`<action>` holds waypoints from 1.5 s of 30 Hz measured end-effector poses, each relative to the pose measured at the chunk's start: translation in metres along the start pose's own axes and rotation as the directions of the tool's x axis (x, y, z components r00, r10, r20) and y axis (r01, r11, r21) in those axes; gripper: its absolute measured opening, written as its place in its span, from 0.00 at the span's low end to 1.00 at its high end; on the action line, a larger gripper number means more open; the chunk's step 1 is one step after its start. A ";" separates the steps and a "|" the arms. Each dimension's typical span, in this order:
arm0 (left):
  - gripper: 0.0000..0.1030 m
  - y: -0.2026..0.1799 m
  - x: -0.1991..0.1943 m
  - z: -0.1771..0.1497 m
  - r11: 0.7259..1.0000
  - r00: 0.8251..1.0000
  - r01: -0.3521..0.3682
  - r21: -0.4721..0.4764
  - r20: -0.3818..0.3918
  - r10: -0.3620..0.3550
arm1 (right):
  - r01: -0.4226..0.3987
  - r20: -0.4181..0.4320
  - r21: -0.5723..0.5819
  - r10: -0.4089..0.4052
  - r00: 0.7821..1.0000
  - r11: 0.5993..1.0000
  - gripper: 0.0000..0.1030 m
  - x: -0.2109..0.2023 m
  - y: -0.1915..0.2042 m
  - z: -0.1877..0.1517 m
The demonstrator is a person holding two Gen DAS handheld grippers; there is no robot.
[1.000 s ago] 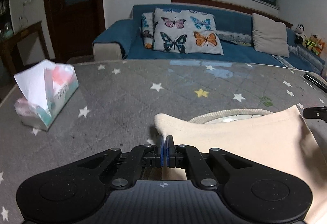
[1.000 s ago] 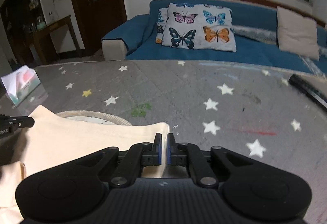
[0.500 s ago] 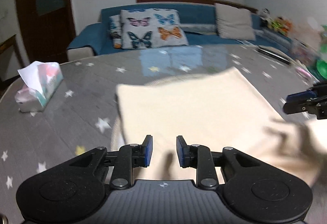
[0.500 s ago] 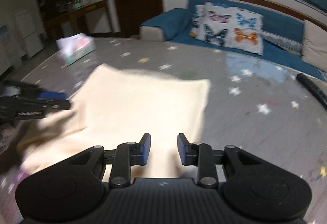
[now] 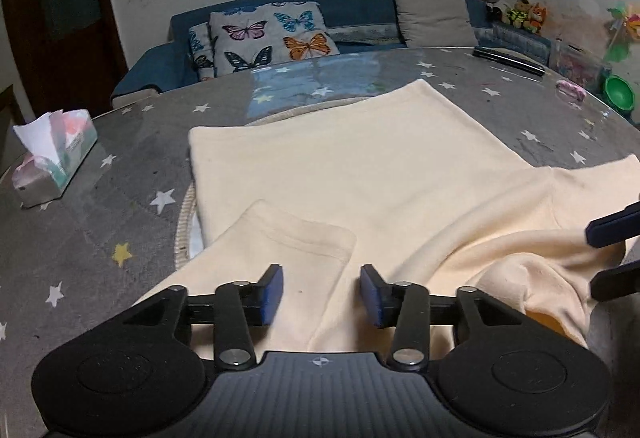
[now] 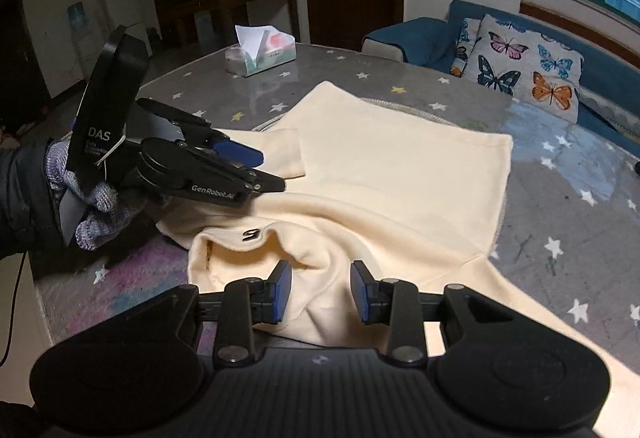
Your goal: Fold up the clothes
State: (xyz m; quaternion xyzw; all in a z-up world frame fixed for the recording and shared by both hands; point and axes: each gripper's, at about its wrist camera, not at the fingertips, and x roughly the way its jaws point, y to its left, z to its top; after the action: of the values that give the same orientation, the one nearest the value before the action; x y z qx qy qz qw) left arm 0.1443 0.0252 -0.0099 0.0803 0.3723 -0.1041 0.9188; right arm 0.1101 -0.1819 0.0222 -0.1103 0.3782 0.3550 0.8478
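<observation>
A cream sweatshirt (image 5: 360, 174) lies on the grey star-print table (image 5: 100, 238), its lower part folded flat over the body; it also shows in the right wrist view (image 6: 400, 174). A sleeve (image 5: 288, 238) lies folded at its near left. My left gripper (image 5: 321, 293) is open and empty, just above that sleeve; it also shows in the right wrist view (image 6: 260, 166). My right gripper (image 6: 320, 288) is open and empty over the bunched collar (image 6: 256, 238); its fingers (image 5: 612, 226) show at the left view's right edge.
A tissue box (image 5: 52, 158) stands on the table's left, also seen in the right wrist view (image 6: 260, 54). A black remote (image 5: 508, 60) lies at the far right. A blue sofa with butterfly cushions (image 5: 264, 38) is beyond the table. A round woven mat (image 5: 186, 222) lies under the garment.
Both grippers were shut on the hem at the far side, let it go and opened. They have pulled back toward the near edge, leaving the hem folded over the body.
</observation>
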 end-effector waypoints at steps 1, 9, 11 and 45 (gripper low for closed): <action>0.46 -0.002 0.001 0.000 1.000 1.000 -0.004 0.007 0.007 0.004 | -0.005 0.000 0.001 0.005 1.000 1.000 0.31 0.000 0.002 -0.001; 0.02 0.021 -0.009 0.004 0.992 0.996 -0.045 -0.122 0.067 0.054 | -0.031 0.008 -0.058 0.032 0.999 0.998 0.40 -0.001 0.023 -0.002; 0.02 0.035 -0.029 0.001 0.979 0.988 -0.074 -0.188 0.117 0.097 | -0.025 0.007 -0.073 0.025 1.000 0.997 0.40 0.000 0.028 -0.003; 0.05 0.171 -0.134 -0.121 0.716 0.910 -0.328 -0.616 -0.004 0.414 | 0.095 0.001 -0.118 -0.095 0.995 0.989 0.31 -0.011 0.044 -0.016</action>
State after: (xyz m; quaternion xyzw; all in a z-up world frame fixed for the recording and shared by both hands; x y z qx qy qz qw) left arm 0.0122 0.2352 0.0104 -0.1509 0.2996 0.2016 0.9202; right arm 0.0659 -0.1632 0.0223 -0.1787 0.3528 0.3357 0.8549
